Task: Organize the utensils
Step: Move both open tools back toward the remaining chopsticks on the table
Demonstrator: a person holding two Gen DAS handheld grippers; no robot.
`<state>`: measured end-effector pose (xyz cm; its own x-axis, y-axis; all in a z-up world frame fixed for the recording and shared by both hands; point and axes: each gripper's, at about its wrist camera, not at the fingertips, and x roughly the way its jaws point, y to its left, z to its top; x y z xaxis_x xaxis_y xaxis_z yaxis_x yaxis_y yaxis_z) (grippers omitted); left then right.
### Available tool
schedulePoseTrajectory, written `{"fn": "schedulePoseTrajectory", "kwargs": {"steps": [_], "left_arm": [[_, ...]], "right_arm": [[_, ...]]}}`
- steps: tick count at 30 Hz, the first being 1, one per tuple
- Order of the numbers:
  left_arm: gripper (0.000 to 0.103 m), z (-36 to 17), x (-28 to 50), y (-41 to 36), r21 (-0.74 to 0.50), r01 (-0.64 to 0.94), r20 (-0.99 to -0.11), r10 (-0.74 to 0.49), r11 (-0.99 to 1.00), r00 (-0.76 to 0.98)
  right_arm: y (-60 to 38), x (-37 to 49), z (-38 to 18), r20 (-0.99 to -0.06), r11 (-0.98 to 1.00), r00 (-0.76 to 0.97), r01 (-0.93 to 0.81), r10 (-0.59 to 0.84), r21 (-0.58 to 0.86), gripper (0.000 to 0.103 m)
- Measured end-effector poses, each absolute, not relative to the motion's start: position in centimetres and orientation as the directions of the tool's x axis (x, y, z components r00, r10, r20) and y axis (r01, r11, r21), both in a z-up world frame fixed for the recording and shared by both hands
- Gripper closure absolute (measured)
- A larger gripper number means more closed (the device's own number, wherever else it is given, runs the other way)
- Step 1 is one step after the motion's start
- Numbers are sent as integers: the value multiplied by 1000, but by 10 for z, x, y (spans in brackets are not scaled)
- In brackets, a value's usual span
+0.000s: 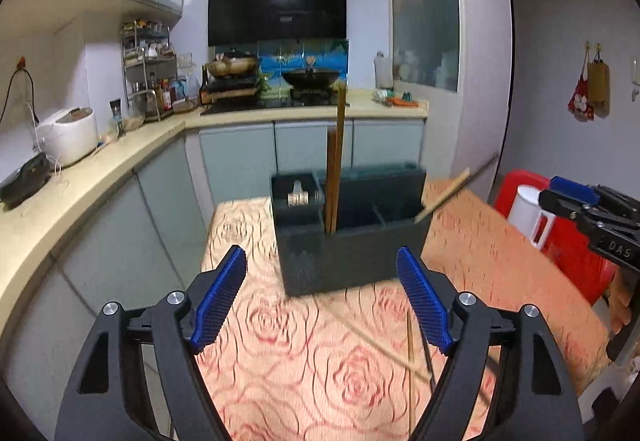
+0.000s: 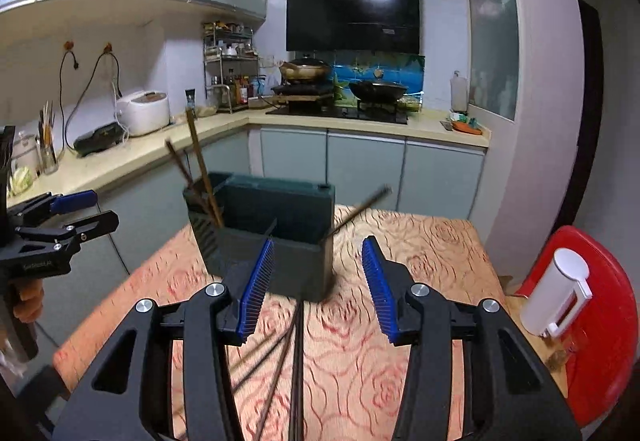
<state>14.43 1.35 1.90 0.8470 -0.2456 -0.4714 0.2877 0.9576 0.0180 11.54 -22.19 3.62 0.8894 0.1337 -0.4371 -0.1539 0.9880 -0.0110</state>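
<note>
A dark utensil holder (image 1: pixel 352 241) stands on the rose-patterned table (image 1: pixel 280 341). Brown chopsticks (image 1: pixel 335 161) stand upright in its middle slot. One chopstick (image 1: pixel 444 197) leans out over its right end. Loose chopsticks (image 1: pixel 380 341) lie on the cloth in front. My left gripper (image 1: pixel 321 253) hangs open before the holder with nothing between its pads. In the right wrist view, my right gripper (image 2: pixel 320 243) is open just short of the holder (image 2: pixel 280 213). Dark chopsticks (image 2: pixel 296 353) lie on the table beneath it. The left gripper (image 2: pixel 90 211) shows at the left edge.
A red chair (image 2: pixel 600 321) carrying a white lidded container (image 2: pixel 560 293) stands right of the table. Behind, an L-shaped counter (image 1: pixel 120 149) holds a rice cooker (image 1: pixel 68 135), a spice rack and a stove with woks (image 1: pixel 312 79). The table's left edge drops off toward the cabinets.
</note>
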Motion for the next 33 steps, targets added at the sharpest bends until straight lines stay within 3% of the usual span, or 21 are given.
{"fn": "schedulePoseTrajectory", "kwargs": {"steps": [8,14,28,33], "left_arm": [[28,-36,126,8,10,311,-549,-255,950,796],[28,-66,134,7,-72,277,-613,-261,958,746],[28,-100,161,-39,-83,271,-696,-250,959,673],[28,-114,146,-61,-32,325,-705,-252,945,663]], "right_arm": [[-225,84,-10,-467,990,880,-128,89,-52,58],[-230,76,-35,-499,994,864,-104,75,-31,58],[-238,77,-55,-523,997,850,-78,63,-7,58],[-240,78,-56,-528,997,847,-76,63,-3,58]]}}
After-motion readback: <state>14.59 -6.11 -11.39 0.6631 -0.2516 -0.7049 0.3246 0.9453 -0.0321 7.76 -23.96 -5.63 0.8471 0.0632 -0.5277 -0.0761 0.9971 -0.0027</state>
